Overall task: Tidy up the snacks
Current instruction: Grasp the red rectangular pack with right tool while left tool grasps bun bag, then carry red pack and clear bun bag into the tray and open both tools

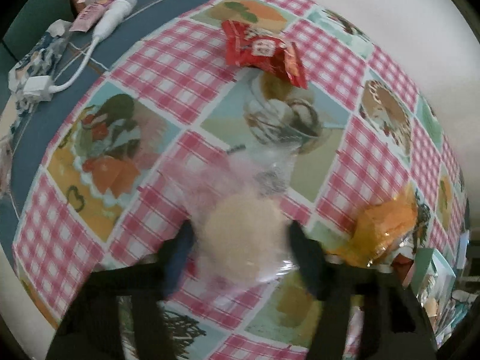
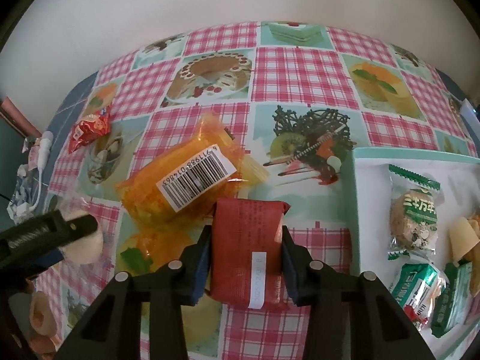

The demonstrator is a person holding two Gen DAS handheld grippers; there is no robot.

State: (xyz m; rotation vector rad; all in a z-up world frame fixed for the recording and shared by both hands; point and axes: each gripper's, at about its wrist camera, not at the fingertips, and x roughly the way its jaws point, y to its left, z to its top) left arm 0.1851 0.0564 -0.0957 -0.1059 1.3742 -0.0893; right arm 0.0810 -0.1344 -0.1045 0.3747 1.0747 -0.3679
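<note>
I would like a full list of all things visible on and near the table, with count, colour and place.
Tablecloth: one, pink check with dessert pictures, covers the table.
Red brick-shaped packet: one, dark red, between the right fingers.
Orange packet: one, orange with a white barcode label, just beyond the red packet.
Clear-wrapped pale cake: one, beige, between the left fingers.
Small red snack bag: one, red, far left part of the cloth.
Tray: one, pale green rim, right side, holding several green-and-white packets.
White cable with adapter: one, white, on the blue surface at left.
Left gripper: black, closed on the cake.
Right gripper: black, closed on the red packet.
</note>
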